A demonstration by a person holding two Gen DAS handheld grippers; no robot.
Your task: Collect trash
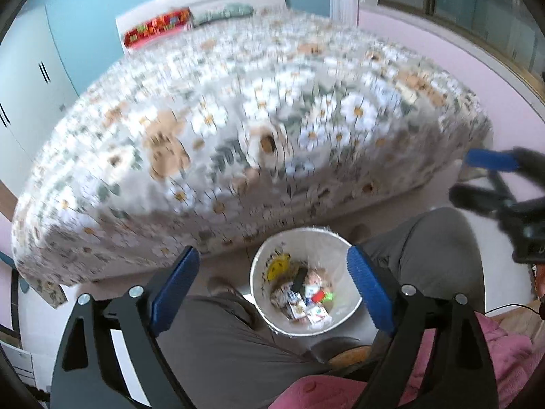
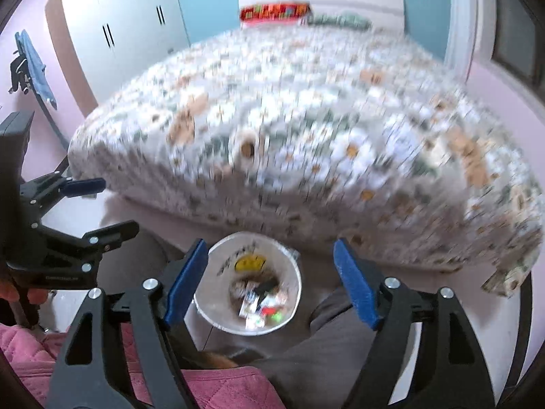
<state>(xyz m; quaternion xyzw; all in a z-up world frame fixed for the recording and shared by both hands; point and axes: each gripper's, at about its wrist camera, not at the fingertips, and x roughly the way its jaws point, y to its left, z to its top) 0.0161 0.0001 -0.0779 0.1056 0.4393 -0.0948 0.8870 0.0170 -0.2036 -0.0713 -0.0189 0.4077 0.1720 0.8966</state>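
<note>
A white waste bin [image 1: 262, 293] stands on the floor between the person's knees, holding several wrappers and small boxes [image 1: 306, 301]. It also shows in the right wrist view [image 2: 218, 320]. A toilet paper roll [image 1: 269, 146] lies on the flowered bed near its foot edge, also in the right wrist view [image 2: 246, 150]. My left gripper [image 1: 272, 279] is open and empty above the bin. My right gripper [image 2: 270, 274] is open and empty above the bin too. Each gripper shows at the other view's edge: the right [image 1: 490, 177], the left [image 2: 98, 204].
The flowered bed [image 1: 221, 102] fills the middle, with a red box [image 1: 156, 27] and a green pillow [image 1: 224, 13] at its head. White wardrobes [image 2: 115, 24] stand at left. The person's grey trouser legs [image 1: 218, 341] flank the bin. Both views are motion-blurred.
</note>
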